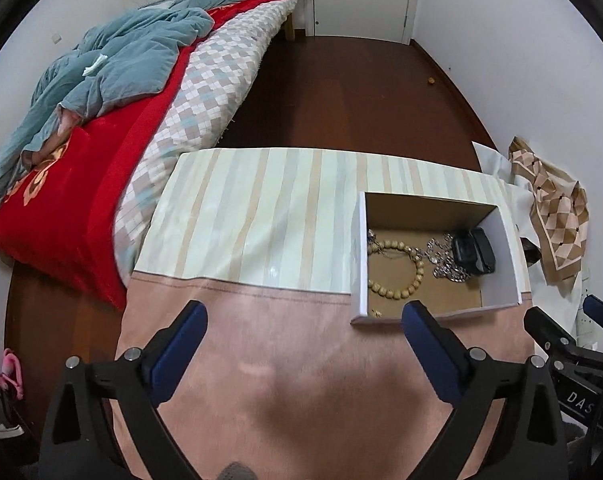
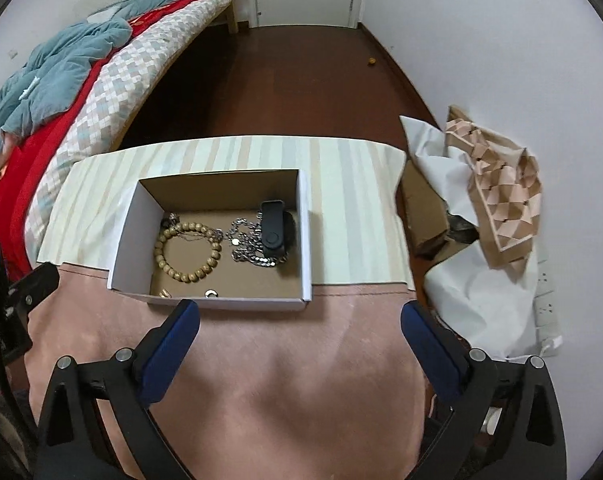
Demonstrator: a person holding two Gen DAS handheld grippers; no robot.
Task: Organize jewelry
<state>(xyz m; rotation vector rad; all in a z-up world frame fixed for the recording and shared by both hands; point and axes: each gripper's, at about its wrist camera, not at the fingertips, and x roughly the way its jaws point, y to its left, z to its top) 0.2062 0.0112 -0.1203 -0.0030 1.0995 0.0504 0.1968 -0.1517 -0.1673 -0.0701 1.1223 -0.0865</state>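
Note:
An open white cardboard box [image 2: 121,236] [image 1: 509,264] sits on the table where the striped cloth meets the pink one. Inside lie a wooden bead bracelet [image 2: 187,250] [image 1: 397,266], a silver chain [image 2: 247,242] [image 1: 445,258], a black band [image 2: 272,228] [image 1: 473,252] and small rings [image 2: 210,293] near the front wall. My left gripper [image 1: 305,312] hangs open above the pink cloth, left of the box, with nothing between its fingers. My right gripper [image 2: 301,314] is open too, just in front of the box's near wall, holding nothing.
A bed [image 1: 101,152] with a red blanket and a blue quilt runs along the left. Crumpled white paper and a patterned scarf [image 2: 497,192] lie on a brown carton right of the table. Dark wooden floor [image 2: 281,80] stretches beyond the table's far edge.

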